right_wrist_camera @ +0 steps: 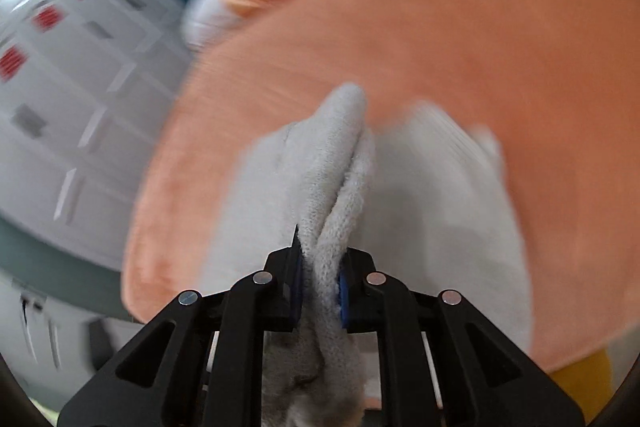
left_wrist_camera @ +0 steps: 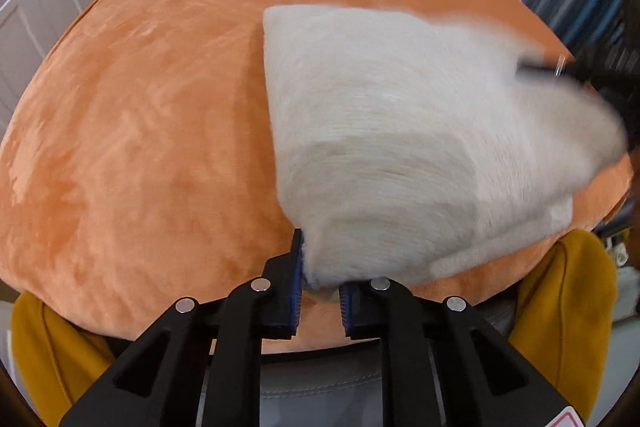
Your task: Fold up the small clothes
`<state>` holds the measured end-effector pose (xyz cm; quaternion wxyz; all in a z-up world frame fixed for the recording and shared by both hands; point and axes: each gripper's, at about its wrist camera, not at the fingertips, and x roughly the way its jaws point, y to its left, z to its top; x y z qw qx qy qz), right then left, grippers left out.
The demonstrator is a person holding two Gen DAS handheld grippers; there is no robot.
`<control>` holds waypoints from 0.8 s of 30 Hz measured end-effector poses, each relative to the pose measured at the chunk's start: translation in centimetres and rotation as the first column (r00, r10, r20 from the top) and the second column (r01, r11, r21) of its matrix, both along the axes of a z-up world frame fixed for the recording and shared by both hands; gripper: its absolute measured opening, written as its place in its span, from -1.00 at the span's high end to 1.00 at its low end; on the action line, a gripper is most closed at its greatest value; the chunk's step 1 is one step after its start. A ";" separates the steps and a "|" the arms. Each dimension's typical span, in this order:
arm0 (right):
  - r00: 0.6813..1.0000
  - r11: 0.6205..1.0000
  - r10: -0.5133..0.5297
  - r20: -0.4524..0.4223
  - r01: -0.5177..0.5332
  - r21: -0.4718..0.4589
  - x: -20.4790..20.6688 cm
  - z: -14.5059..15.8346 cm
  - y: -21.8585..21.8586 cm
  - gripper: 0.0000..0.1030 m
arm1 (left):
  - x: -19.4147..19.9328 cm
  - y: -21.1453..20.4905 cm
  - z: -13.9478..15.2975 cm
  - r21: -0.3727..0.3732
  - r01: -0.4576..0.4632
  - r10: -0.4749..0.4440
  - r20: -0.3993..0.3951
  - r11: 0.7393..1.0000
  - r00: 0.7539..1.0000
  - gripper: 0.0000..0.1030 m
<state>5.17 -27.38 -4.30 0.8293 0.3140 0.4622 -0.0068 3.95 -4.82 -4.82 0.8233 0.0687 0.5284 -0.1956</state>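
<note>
The white cloth (left_wrist_camera: 400, 147) lies ahead and to the right of the left gripper (left_wrist_camera: 320, 287), spread over an orange bed cover (left_wrist_camera: 140, 127), with its near corner drawn back between the blue pads. The left jaws stand narrowly apart with that corner between them; the grip appears to be closed on the cloth. The right gripper (right_wrist_camera: 322, 279) is clamped on a bunched double layer of the same cloth (right_wrist_camera: 344, 187), which rises ahead of it in a ridge.

Material: fluffy, short-piled fleece or terry, roughly rectangular, thick at the folds. The cover beneath is plush and velvety.

Handling judgement: light, limp and not fragile; it will sag between holds. The pile should resist slipping. Corners and hemmed edges are the sound places to grip.
</note>
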 end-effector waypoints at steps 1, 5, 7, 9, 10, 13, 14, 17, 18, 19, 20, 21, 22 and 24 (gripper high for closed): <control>1.000 1.000 -0.008 -0.015 0.008 0.012 -0.5 -1.0 -0.5 0.75 | 0.0 -0.3 -0.3 0.006 0.003 -0.003 -0.006 1.000 1.000 0.75; 1.000 0.997 -0.031 0.006 0.030 0.074 -1.5 -2.6 -1.2 0.75 | 0.1 -0.4 -0.9 0.020 -0.009 0.009 -0.025 1.000 1.000 0.75; 0.999 0.998 -0.025 0.043 0.022 0.065 -1.6 -1.1 -1.3 0.75 | 0.2 -0.5 -0.8 0.012 -0.018 0.018 -0.035 1.000 0.999 0.76; 0.992 0.998 -0.023 0.126 0.016 0.056 -2.2 1.3 -1.5 0.76 | 0.2 -0.6 -0.3 0.008 -0.020 0.020 -0.032 1.000 0.999 0.77; 0.986 0.998 -0.025 0.167 0.016 0.055 -2.5 2.5 -1.8 0.76 | 0.0 -0.8 0.0 0.007 -0.018 0.018 -0.028 1.000 0.999 0.77; 0.983 0.999 -0.025 0.179 0.020 0.026 -3.7 2.7 -2.8 0.76 | 0.0 -1.2 0.1 0.016 -0.004 0.004 -0.016 1.000 1.000 0.77; 0.989 1.000 -0.026 0.143 0.025 0.006 -3.5 1.6 -3.0 0.76 | -0.1 -1.5 -0.1 0.023 0.000 0.001 -0.017 1.000 1.000 0.77; 0.998 0.998 -0.060 0.033 0.059 0.030 -3.7 -3.2 -4.0 0.76 | -0.5 -1.9 0.0 0.031 0.012 -0.012 -0.018 0.999 1.000 0.77; 0.996 0.995 -0.079 0.051 0.076 0.070 -4.3 -3.7 -4.5 0.77 | -0.7 -1.8 0.3 0.031 0.018 -0.018 -0.015 0.999 1.000 0.77; 0.993 0.990 -0.102 0.063 0.095 0.105 -4.7 -3.7 -4.8 0.77 | -1.0 -1.7 0.8 0.031 0.026 -0.026 -0.006 0.999 1.000 0.77; 0.989 0.986 -0.124 0.077 0.114 0.119 -5.2 -3.2 -5.1 0.77 | -1.2 -1.7 1.1 0.026 0.031 -0.031 -0.004 0.999 1.000 0.77; 0.987 0.986 -0.133 0.094 0.122 0.113 -5.6 -2.6 -5.2 0.77 | -1.6 -1.4 2.1 0.005 0.041 -0.041 0.002 0.999 0.999 0.77; 0.985 0.988 -0.133 0.109 0.123 0.092 -5.8 -1.9 -5.3 0.77 | -1.9 -1.2 2.6 -0.009 0.047 -0.047 0.007 0.999 0.999 0.77; 0.988 0.991 -0.124 0.098 0.117 0.071 -5.8 -2.2 -5.4 0.77 | -2.6 -1.1 4.1 -0.043 0.058 -0.057 0.016 0.997 0.998 0.77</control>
